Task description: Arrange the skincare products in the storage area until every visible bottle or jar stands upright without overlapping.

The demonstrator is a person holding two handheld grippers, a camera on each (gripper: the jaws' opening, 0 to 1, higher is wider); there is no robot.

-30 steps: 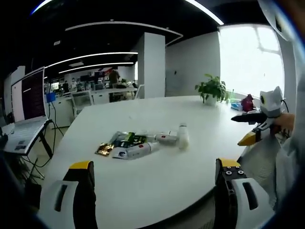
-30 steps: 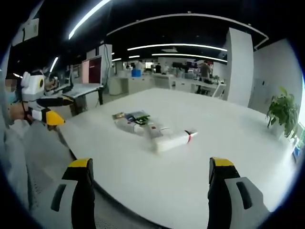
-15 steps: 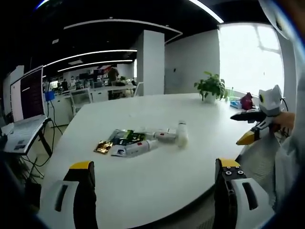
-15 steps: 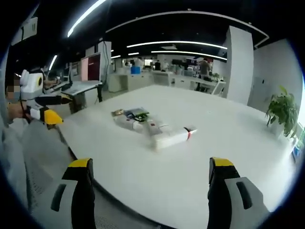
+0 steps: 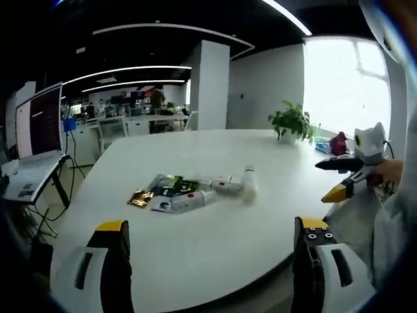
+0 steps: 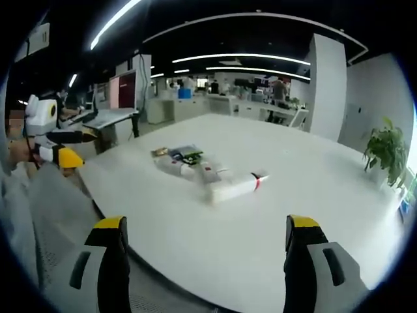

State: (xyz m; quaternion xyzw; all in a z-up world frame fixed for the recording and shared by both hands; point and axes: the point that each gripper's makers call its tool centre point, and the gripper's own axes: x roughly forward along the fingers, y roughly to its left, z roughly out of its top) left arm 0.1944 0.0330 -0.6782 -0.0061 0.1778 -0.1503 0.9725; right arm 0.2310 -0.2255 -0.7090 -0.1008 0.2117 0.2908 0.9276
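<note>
A: What has moved since a second ago?
B: Hardly anything; only the views drifted slightly. The products lie as they did.
A: Largest first?
B: The white bench carries the cluster at centre frame: a white bottle lying flat, a white tube flat beside it, and small packets bunched together.
A: And the claws?
B: Left claw and right claw, at lower frame, both spread wide and empty, well short of the pile, probably poised to reach in. Nothing stands upright yet.
</note>
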